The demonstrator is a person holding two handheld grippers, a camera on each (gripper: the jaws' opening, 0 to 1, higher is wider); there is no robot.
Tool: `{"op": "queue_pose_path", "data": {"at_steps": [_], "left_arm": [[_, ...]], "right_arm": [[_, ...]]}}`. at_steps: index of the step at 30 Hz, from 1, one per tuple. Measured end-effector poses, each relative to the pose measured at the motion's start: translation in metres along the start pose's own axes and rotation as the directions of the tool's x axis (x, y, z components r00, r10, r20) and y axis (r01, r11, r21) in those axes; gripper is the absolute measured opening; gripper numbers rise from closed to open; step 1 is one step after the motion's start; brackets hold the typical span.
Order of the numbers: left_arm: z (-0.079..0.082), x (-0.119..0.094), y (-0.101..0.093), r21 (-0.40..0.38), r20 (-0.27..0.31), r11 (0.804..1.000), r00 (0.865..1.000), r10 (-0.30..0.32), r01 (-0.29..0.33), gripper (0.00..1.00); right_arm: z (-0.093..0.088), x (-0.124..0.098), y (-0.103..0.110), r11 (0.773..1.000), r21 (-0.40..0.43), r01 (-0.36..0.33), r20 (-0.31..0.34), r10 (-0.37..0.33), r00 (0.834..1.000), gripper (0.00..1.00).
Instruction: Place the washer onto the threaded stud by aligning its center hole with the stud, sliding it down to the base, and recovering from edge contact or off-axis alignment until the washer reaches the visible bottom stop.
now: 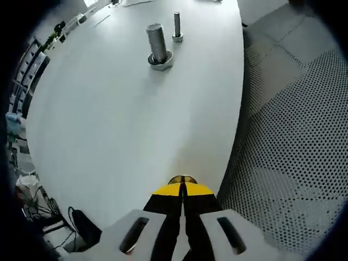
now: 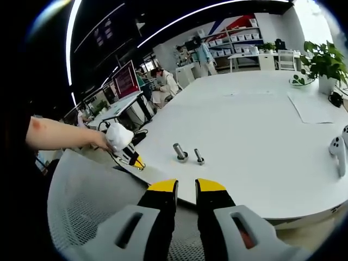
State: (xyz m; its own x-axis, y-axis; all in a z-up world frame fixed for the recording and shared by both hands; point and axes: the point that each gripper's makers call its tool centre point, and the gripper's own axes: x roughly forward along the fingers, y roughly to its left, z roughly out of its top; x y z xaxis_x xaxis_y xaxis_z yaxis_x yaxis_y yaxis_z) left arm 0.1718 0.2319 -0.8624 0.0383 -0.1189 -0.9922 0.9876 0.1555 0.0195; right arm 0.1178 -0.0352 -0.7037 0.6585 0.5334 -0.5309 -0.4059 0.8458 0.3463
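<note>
A: Starting at the left gripper (image 1: 183,187), the yellow-tipped jaws are seen pressed together, and a thin brass-coloured rim, judged to be the washer (image 1: 182,179), is pinched between the tips. It is held above the near edge of the white table (image 1: 109,125).

B: And the stud?

A: Two threaded pieces are stood upright on the table, well apart from the washer. The thick threaded stud (image 1: 157,44) is set in a hex base, and a thinner bolt (image 1: 177,27) is stood just beside it, on the far side. Which of the two fits the washer cannot be told from the pictures.

B: The other claw?

A: The right gripper (image 2: 186,187) is held with its jaws slightly apart and nothing between them, off the table over a mesh chair back (image 2: 87,201). In the right gripper view the left gripper is seen near the table edge, short of the stud, held by a person's hand.

B: So which step is in hand?

A: The carry toward the stud is judged to be under way; no alignment has been made yet. Next, the washer would have to be brought over the stud top, levelled so the hole is centred on the axis, then lowered to the hex base.
</note>
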Motion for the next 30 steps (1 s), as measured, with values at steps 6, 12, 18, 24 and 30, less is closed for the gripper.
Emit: {"op": "queue_pose_path", "data": {"at_steps": [6,12,18,24,30], "left_arm": [[0.045,0.007,0.000,0.098,0.012,0.995,1.000,-0.005,0.004,0.00],[0.095,0.015,-0.003,0.175,0.075,0.984,0.997,0.006,-0.019,0.00],[0.128,0.020,-0.003,0.178,0.116,0.984,0.993,0.004,-0.025,0.00],[0.152,0.022,-0.009,0.082,0.191,0.997,0.982,-0.007,-0.009,0.00],[0.150,0.013,-0.014,0.052,0.215,0.999,0.977,0.000,-0.012,0.00]], "right_arm": [[0.001,0.000,0.000,1.000,0.000,0.000,0.008,0.000,1.000,0.16],[0.001,0.000,0.000,1.000,-0.004,-0.002,0.006,0.002,1.000,0.17],[0.000,0.000,0.001,1.000,-0.007,-0.007,0.004,0.007,1.000,0.17],[-0.002,0.000,0.003,1.000,-0.010,-0.020,-0.007,0.020,1.000,0.17],[-0.002,0.000,0.005,0.999,-0.022,-0.033,-0.011,0.032,0.999,0.17]]}}
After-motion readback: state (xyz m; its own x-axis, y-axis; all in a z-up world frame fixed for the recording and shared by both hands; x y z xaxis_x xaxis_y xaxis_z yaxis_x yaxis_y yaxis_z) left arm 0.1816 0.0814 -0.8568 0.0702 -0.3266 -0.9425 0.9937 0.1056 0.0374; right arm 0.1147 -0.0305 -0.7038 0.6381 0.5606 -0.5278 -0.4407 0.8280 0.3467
